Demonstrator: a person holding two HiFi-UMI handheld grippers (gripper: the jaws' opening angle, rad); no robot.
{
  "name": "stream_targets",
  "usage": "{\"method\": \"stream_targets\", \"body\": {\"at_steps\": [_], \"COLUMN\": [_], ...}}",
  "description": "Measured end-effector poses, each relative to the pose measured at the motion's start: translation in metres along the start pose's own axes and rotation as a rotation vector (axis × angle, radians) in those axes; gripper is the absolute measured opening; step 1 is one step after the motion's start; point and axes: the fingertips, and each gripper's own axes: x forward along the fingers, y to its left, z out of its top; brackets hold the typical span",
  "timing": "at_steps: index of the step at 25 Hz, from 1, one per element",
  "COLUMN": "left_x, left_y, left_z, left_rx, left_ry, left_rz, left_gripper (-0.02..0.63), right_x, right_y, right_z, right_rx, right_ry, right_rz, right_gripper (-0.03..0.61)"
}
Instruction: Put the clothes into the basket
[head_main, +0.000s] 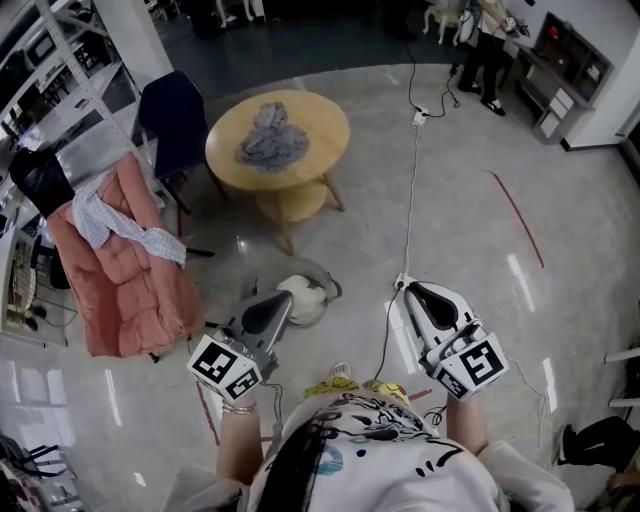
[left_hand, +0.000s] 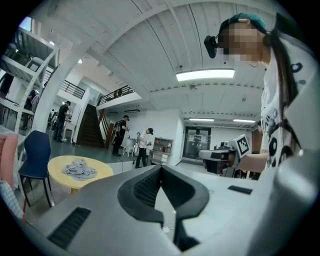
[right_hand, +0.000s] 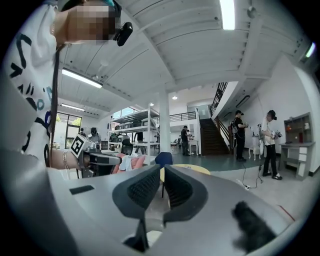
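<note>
Both carried level and empty, probably just for the approach. Left gripper (head_main: 283, 298) fingers closed on nothing; right gripper (head_main: 410, 291) the same. Grey garment (head_main: 272, 135) heaped on round table (head_main: 325, 150), well ahead of both fingertips. Basket (head_main: 331, 284) on the floor just beyond the left tips, holding white cloth (head_main: 302, 298).

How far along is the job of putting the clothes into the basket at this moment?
Done: a white piece seems to lie in the basket on the floor. In hand: nothing; the left gripper and the right gripper are both shut and empty. To do: the grey garment lies on the round table, and a pink jacket with a checked shirt hangs at the left.
</note>
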Motion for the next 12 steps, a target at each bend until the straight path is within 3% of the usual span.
{"method": "stream_targets", "body": {"at_steps": [12], "left_x": [0.056], "left_y": [0.021], "left_z": [-0.006], "left_rx": [-0.018], "left_ry": [0.045], "left_rz": [-0.06], "left_gripper": [0.014], "right_x": [0.003], "right_y": [-0.064], "right_z": [-0.018], "right_rx": [0.062], "right_ry": [0.024], "right_rz": [-0.12], "right_gripper": [0.031]}}
